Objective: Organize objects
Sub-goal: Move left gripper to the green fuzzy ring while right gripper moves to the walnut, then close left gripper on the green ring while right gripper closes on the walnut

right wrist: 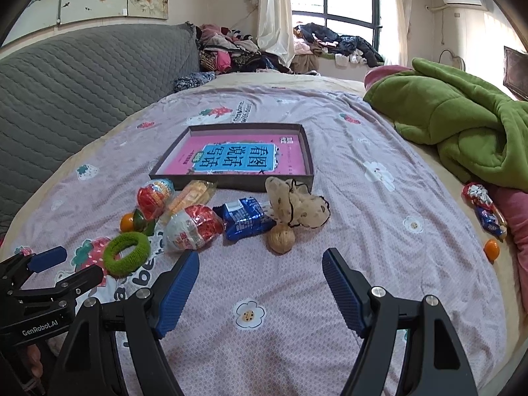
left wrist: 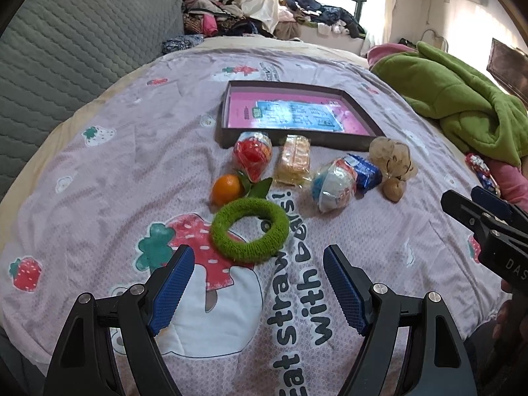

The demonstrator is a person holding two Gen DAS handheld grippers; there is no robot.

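A dark shallow box (left wrist: 227, 112) (right wrist: 308, 151) with a pink book inside lies on the bed. In front of it lie a green fuzzy ring (left wrist: 249, 229) (right wrist: 127, 253), an orange (left wrist: 227, 188) (right wrist: 127, 222), a red wrapped snack (left wrist: 252, 155) (right wrist: 154, 196), a yellow cracker pack (left wrist: 293, 160) (right wrist: 189, 196), a white-red wrapped ball (left wrist: 333, 184) (right wrist: 193, 227), a blue packet (left wrist: 366, 171) (right wrist: 246, 219), a walnut (left wrist: 393, 188) (right wrist: 280, 238) and a beige scrunchie (left wrist: 391, 158) (right wrist: 295, 206). My left gripper (left wrist: 259, 259) is open just short of the ring. My right gripper (right wrist: 260, 265) is open, short of the walnut.
A green blanket (left wrist: 455, 99) (right wrist: 462, 125) lies at the right. A grey quilted headboard (left wrist: 66, 52) stands at the left. A second orange (right wrist: 491, 249) and wrapped sweets (right wrist: 485, 208) lie near the bed's right edge. Clothes pile up by the window.
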